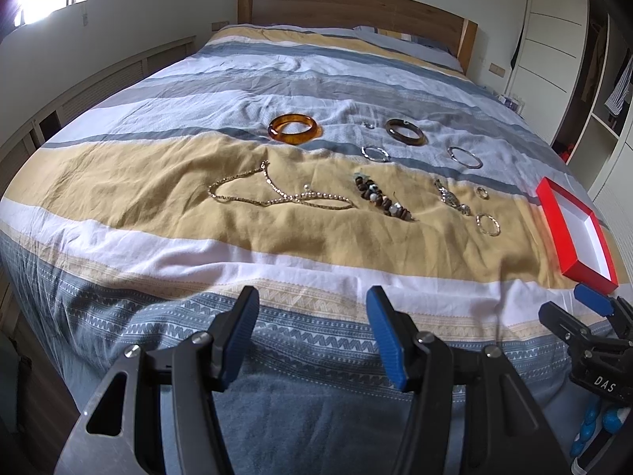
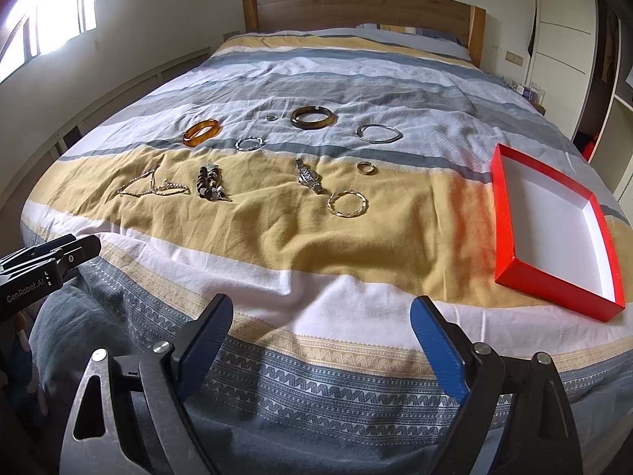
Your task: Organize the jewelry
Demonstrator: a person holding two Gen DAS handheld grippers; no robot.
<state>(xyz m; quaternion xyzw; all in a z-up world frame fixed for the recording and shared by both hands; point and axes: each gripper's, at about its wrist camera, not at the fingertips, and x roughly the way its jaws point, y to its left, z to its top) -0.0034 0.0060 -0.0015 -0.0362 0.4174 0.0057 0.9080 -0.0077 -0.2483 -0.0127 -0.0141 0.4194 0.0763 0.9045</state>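
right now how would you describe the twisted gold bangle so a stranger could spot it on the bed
Start at the red box on the bed's right side and look left along the yellow stripe. The first ring-shaped piece you meet is the gold bangle, lying flat, just below the small ring and right of the watch. It alone is thin, gold and twisted like rope; the other hoops are silver, amber or dark brown.

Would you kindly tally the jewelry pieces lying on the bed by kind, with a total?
Thick bangles: 2, amber bangle and dark bangle
Thin hoop bracelets: 3
Small rings: 2
Chain necklace: 1
Beaded bracelet: 1
Watch: 1
Total: 10
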